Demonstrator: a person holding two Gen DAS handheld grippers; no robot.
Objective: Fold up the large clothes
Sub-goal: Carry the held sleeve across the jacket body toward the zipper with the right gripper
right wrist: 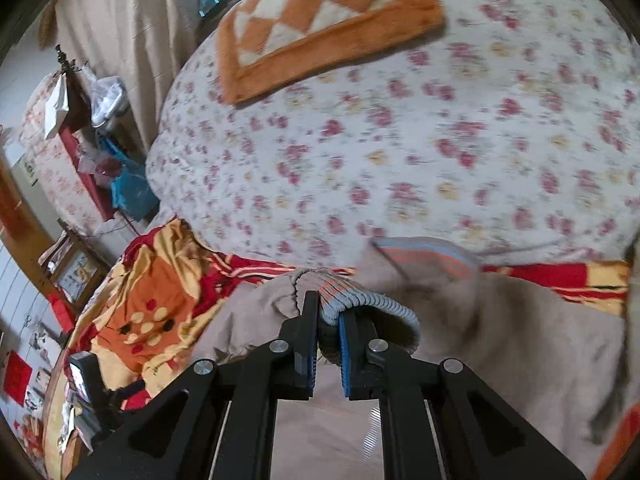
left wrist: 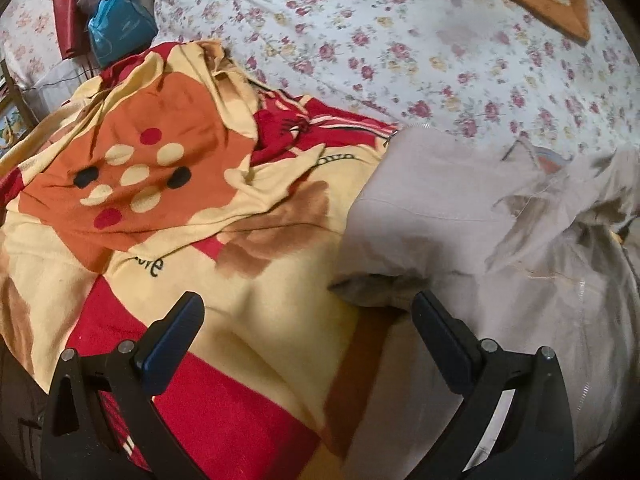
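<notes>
A beige jacket (left wrist: 460,216) with a zipper lies on a bed, over a red, yellow and orange blanket (left wrist: 168,184). My left gripper (left wrist: 308,320) hovers open above the jacket's folded edge, nothing between its fingers. In the right wrist view the same jacket (right wrist: 520,340) is lifted at one sleeve. My right gripper (right wrist: 328,312) is shut on the sleeve's ribbed grey cuff (right wrist: 372,300), which bulges out above the pads. The striped collar (right wrist: 432,256) lies just beyond. The left gripper's body (right wrist: 86,388) shows at the lower left of the right wrist view.
A floral quilt (right wrist: 400,140) covers the bed behind the jacket, with an orange and white checked cushion (right wrist: 320,12) on it. Left of the bed stand a curtain (right wrist: 120,20), a blue bag (right wrist: 132,188) and cluttered furniture.
</notes>
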